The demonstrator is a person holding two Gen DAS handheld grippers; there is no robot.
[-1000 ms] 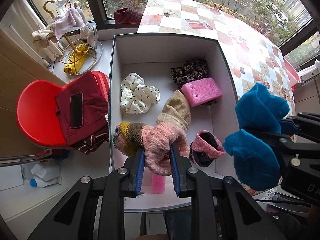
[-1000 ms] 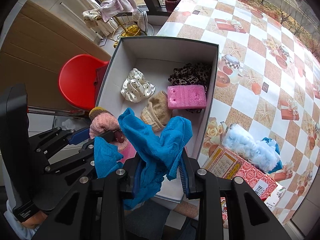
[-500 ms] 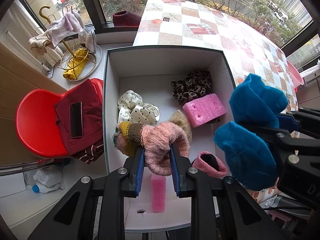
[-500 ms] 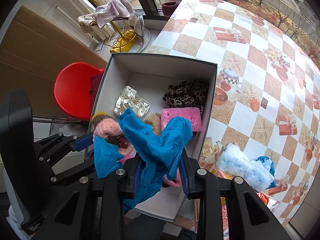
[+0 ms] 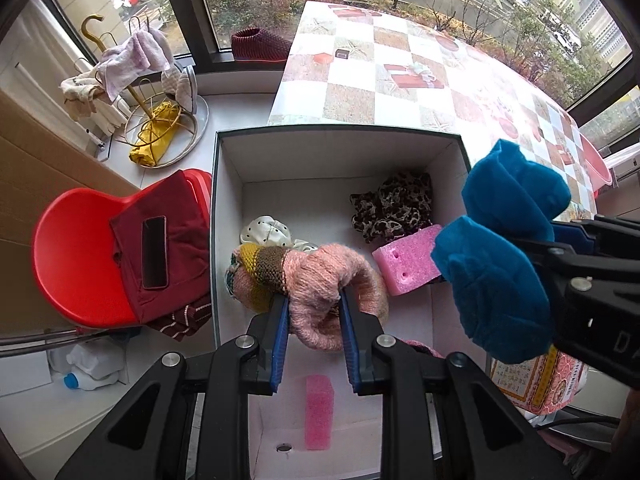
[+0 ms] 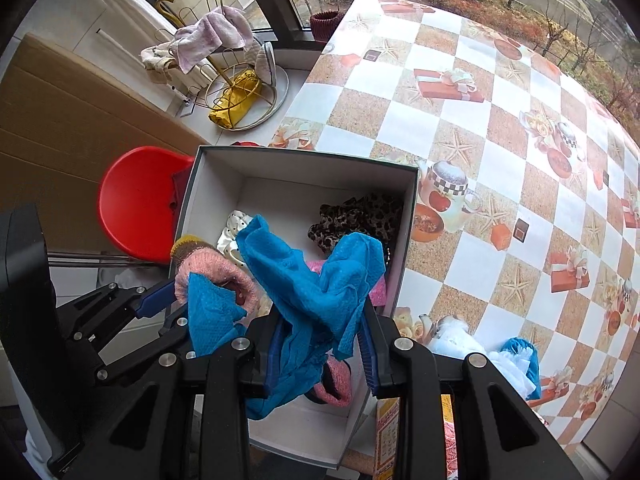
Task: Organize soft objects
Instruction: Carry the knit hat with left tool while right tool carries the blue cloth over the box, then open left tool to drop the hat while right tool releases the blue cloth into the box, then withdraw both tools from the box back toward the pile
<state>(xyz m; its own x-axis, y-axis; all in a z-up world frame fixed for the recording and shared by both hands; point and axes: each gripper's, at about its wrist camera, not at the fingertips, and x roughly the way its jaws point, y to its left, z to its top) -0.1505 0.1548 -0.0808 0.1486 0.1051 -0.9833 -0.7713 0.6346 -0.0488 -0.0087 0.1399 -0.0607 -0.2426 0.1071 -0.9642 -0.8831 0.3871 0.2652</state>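
Box (image 5: 224, 200) on the bench (image 6: 480, 128) already holds a leopard scrunchie (image 5: 394, 208), a dotted scrunchie (image 5: 264, 230) and a pink sponge (image 5: 408, 266). Above it, the left hand-held gripper (image 5: 314, 320) is clamped on a pink knit (image 5: 320, 280) and the right hand-held gripper (image 6: 320, 340) on a blue cloth (image 6: 312, 280). Both remain to drop in; a fluffy white-blue item (image 6: 492, 356) waits outside.

My box (image 5: 338, 152) sits at the table's (image 5: 400, 80) near edge, chair (image 5: 72, 264) to its left; 2 sponges (image 5: 408, 264) and scrunchies (image 5: 394, 208) lie inside.
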